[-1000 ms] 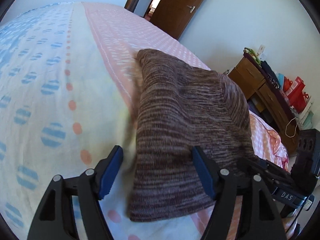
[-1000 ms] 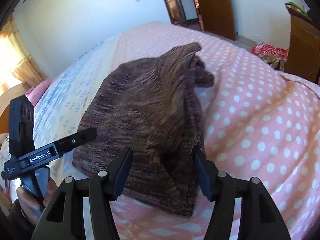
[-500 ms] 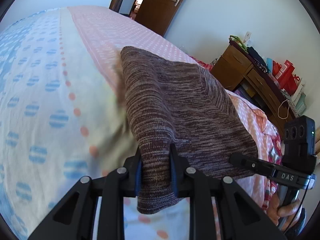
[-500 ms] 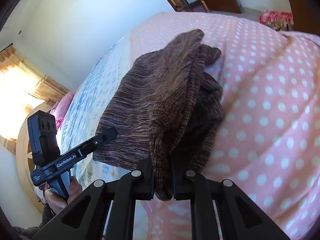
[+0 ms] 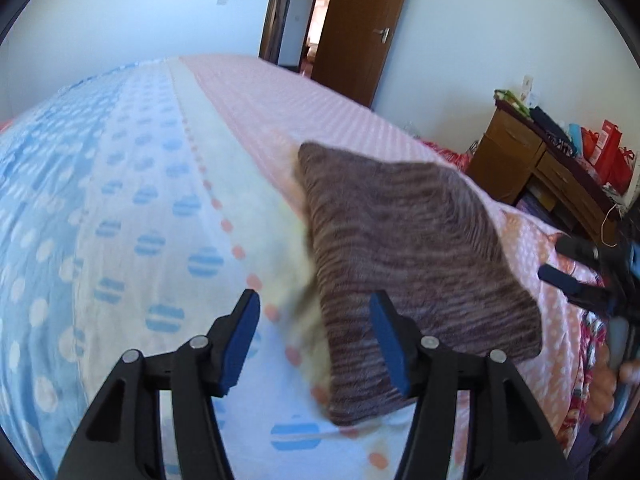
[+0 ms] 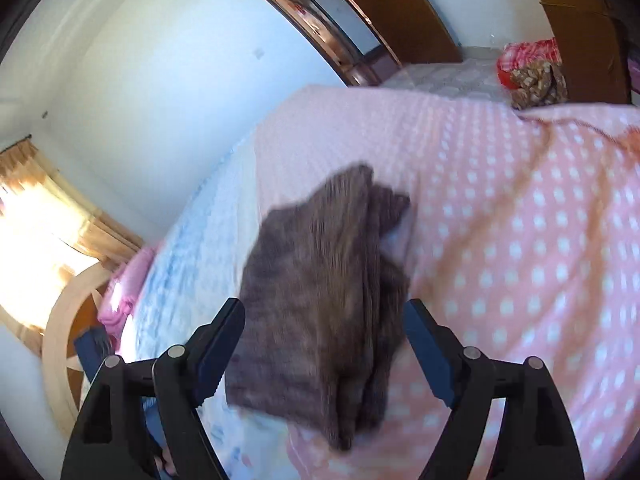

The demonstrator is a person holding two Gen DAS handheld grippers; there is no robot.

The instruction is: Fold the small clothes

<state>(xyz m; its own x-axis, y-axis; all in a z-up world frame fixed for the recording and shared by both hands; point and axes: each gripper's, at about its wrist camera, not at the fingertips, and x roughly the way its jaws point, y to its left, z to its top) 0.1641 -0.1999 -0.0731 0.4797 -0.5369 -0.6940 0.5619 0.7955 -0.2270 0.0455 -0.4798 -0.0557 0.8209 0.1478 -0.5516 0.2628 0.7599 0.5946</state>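
A folded brown knit garment (image 5: 404,264) lies on the bed, across the seam between the cream and pink parts of the cover. It also shows in the right wrist view (image 6: 324,300), blurred. My left gripper (image 5: 316,340) is open and empty, just in front of the garment's near left corner. My right gripper (image 6: 324,356) is open and empty, with the garment's near edge between and below its fingers. The right gripper's fingers (image 5: 576,268) show at the right edge of the left wrist view.
The bed cover (image 5: 132,216) is blue and cream with dots on the left, pink with white dots (image 6: 528,248) on the right. A wooden dresser (image 5: 536,168) with red bags stands right of the bed. A brown door (image 5: 360,28) is at the back.
Both grippers were shut on the garment's near edge half a second ago. Now both have opened, let it go and drawn back a little. The garment lies flat.
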